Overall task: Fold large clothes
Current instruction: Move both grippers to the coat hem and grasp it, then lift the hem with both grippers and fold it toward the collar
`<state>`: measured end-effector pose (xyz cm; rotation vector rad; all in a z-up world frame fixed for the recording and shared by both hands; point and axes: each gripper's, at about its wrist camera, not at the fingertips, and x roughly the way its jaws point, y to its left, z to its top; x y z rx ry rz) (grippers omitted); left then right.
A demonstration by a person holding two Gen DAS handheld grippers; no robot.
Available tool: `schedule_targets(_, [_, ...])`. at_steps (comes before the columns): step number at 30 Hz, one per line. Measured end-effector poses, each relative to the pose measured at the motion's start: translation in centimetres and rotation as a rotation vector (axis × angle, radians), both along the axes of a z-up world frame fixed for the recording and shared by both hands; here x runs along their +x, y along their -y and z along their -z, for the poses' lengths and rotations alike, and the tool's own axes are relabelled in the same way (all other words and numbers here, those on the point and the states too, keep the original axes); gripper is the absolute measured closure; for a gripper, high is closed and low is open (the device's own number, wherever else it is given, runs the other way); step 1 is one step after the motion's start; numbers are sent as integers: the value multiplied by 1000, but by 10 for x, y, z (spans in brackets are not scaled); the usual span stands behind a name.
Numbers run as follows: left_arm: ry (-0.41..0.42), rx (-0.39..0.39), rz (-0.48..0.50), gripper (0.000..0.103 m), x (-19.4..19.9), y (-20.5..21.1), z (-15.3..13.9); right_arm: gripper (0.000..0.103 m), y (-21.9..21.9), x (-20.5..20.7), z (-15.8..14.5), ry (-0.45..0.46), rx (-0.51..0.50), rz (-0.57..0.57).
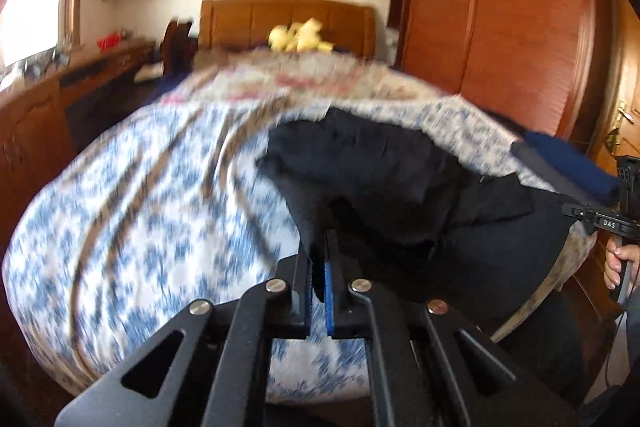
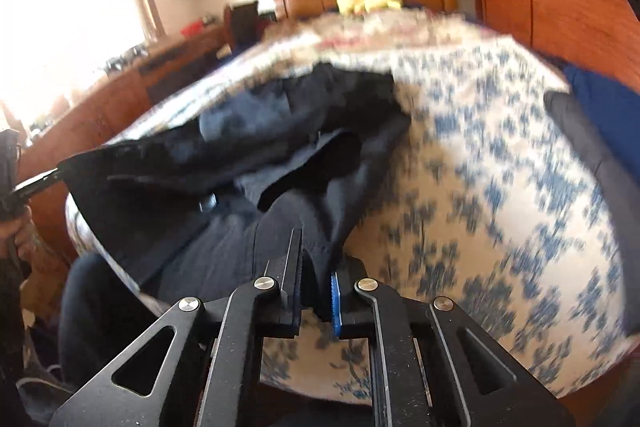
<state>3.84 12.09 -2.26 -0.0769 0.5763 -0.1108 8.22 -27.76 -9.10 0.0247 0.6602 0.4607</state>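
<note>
Both claws [image 1: 323,255] [image 2: 316,267] clamp dark garment [image 1: 400,163] over bed [image 1: 140,207].

Garment [image 1: 404,163] pinched in the left gripper [image 1: 323,247]: black. Bedspread [image 1: 160,195] beneath it: white, blue floral print. Ahead: orange-brown headboard [image 1: 288,19], yellow plush [image 1: 300,37]. Right of the tongs: reddish-brown wardrobe [image 1: 500,7], navy cloth [image 1: 572,163].

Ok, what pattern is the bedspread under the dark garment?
White bedspread with a blue floral print, clearest in the left wrist view.
</note>
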Motion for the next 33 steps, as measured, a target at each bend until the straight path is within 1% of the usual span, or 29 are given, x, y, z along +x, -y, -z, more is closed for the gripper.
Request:
schedule_targets(1, [28,9,1,101,-3,2,-14,96,-2,0,-8,14,4,-2])
schedule_targets(3, [76,19,6,101,-8,2,-37,96,-1,-8,-33,64,24,-12])
schedule_targets(6, [130,17,1,101,-19,-3,-63,96,1,-19,-60,119,45,-20])
schedule_targets(8, [157,7,3,101,-31,-6,-74,96,4,-29,-76,151,53,-27])
schedule_targets(10, [176,7,-3,101,-40,-9,-79,96,6,-41,-87,175,55,-32])
schedule_targets(13, [185,5,-5,101,-57,-11,-77,96,11,-57,-97,195,57,-41])
schedule_targets(17, [149,8,-20,101,-63,-13,-57,96,12,-67,-87,168,31,-34])
schedule_targets(20, [102,-4,-21,101,-59,-15,-35,96,9,-66,-65,127,-15,-22])
schedule_targets(21, [95,-6,-21,101,-61,-13,-32,96,10,-67,-59,115,-17,-22])
schedule_targets(25, [61,-28,-31,101,-58,-18,-13,96,14,-67,-38,64,0,-16])
schedule_targets(29, [44,-34,-36,100,-54,-19,-2,96,20,-59,-20,11,26,-2])
schedule_targets(33, [28,-46,-38,100,-43,-21,11,95,18,-50,-4,-24,21,5])
